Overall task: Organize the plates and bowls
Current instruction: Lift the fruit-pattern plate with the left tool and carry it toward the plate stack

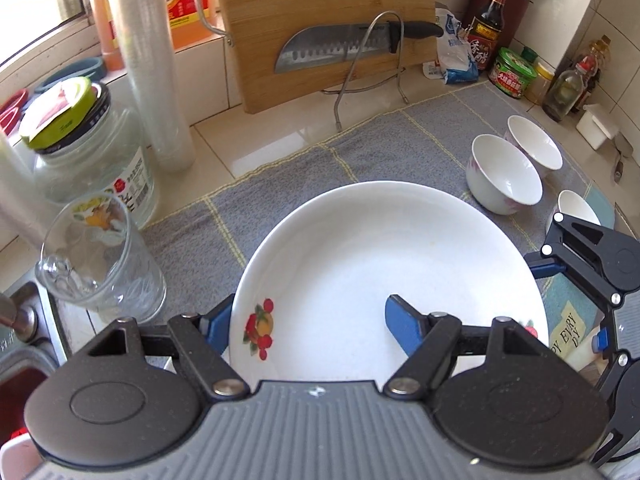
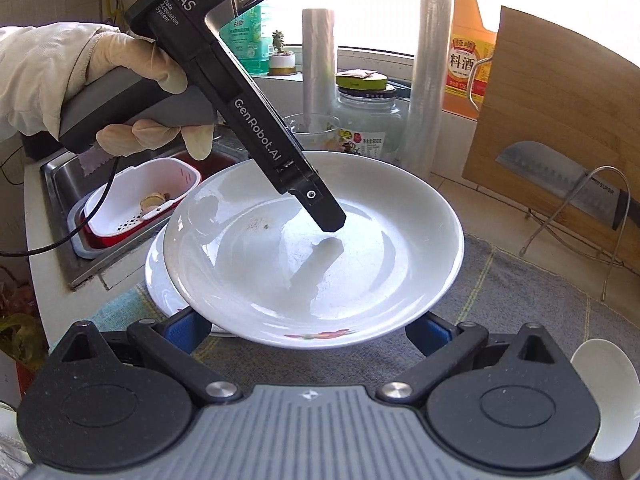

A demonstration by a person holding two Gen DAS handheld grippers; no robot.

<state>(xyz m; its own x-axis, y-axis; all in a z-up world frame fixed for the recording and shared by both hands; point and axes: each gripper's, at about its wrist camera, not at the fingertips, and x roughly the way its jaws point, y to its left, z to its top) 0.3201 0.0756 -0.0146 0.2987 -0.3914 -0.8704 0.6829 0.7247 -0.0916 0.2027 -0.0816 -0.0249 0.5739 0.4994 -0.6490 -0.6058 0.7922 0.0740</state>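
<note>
A white plate (image 1: 380, 276) with a fruit print is lifted and tilted above the grey mat (image 1: 280, 184). My left gripper (image 1: 312, 326) is shut on its near rim, one blue pad under the edge and one finger (image 2: 324, 208) resting inside. Below it lies a second white plate (image 2: 160, 280), mostly hidden. My right gripper (image 2: 308, 330) stands open, its fingertips either side of the lifted plate's near edge and not pressing it. Three white bowls stand at the mat's right: (image 1: 502, 172), (image 1: 534, 140), (image 1: 576, 208). One bowl (image 2: 604, 400) shows beside the right gripper.
A sink with a white strainer basket (image 2: 140, 200) lies to the left. A glass cup (image 1: 100, 256) and a big jar (image 1: 88, 148) stand by the mat's left edge. A cutting board (image 1: 328, 28) with a knife leans on a rack behind; sauce bottles (image 1: 488, 28) crowd the back right.
</note>
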